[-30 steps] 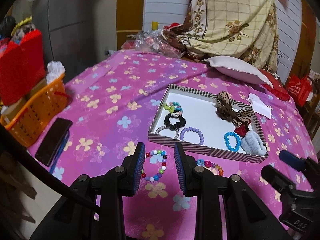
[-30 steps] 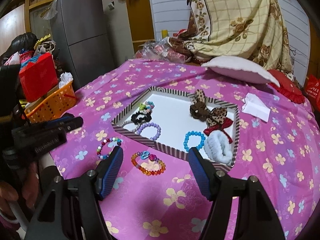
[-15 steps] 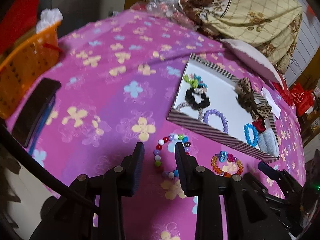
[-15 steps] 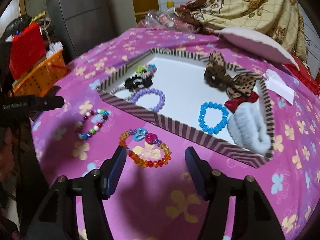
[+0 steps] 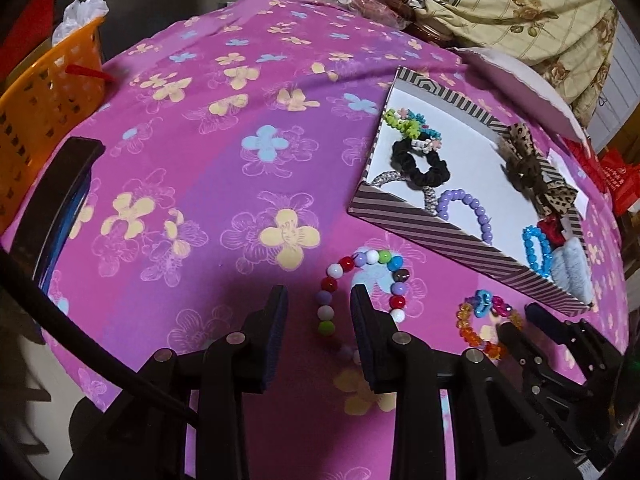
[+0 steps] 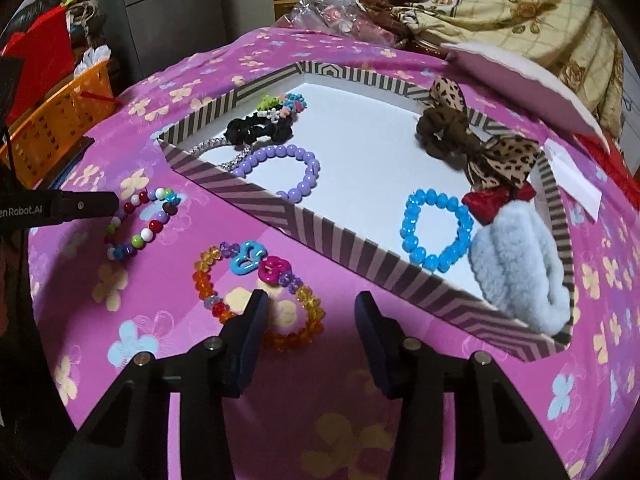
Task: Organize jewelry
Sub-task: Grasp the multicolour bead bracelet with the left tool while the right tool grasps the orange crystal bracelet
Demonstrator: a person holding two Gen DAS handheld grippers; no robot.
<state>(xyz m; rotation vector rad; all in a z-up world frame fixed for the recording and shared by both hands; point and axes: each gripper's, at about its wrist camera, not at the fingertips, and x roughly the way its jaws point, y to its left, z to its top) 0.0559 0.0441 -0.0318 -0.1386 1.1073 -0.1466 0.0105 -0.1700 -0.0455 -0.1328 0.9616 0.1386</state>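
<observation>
Both grippers hover with fingers spread: left gripper (image 5: 319, 312) straddles the multicolored bead bracelet (image 5: 362, 288), right gripper (image 6: 310, 312) over the orange bracelet (image 6: 256, 292).

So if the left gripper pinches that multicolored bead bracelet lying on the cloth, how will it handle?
The multicolored bead bracelet is separate round beads on a string, so it will probably droop from the pinched spot, not hold its ring shape. The glossy beads may slip between the open left gripper fingers. It looks light, and on the purple cloth it should drag, not roll.
</observation>
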